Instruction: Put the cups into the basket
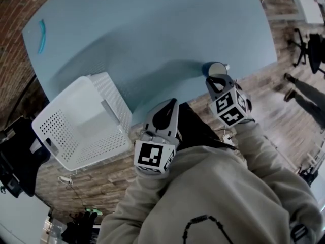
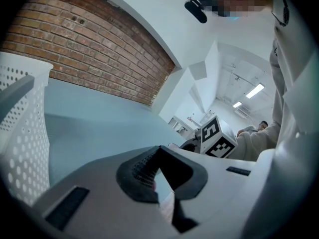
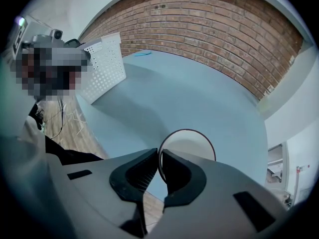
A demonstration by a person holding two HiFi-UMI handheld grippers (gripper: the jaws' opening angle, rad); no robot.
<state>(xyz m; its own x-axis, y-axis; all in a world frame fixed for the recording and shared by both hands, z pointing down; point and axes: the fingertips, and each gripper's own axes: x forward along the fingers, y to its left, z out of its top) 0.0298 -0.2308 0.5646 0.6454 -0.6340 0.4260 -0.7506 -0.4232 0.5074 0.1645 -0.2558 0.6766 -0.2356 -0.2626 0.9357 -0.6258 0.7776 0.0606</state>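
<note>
Left gripper (image 1: 171, 103) (image 2: 158, 151) is nearest, over the near edge of the surface (image 1: 152, 29). Its fingers are pressed together at the tips with nothing between them.

Right gripper (image 1: 217, 78) (image 3: 160, 158) is just beyond it, to the right. Its fingers pinch the cup (image 1: 217, 68) (image 3: 192, 143) by the near side of its rim: one finger inside the mouth, the other outside against the wall. The thin rim runs straight through the gap between them.

The cup is at the near right edge of the surface, blue outside and pale inside. It's upright, mouth up, axis vertical; the round mouth faces the right gripper's camera. Most of the cup body lies beyond the fingertips, away from the person. Can't tell whether its base is on the surface.

The basket (image 1: 114, 93) (image 3: 107, 66) (image 2: 25, 133) is white and perforated, at the left edge of the surface. It's well apart from the cup, hangs partly over the edge, and is empty inside.

A small blue item (image 1: 41, 36) (image 3: 142, 54) lies at the far left corner; too small to identify.
</note>
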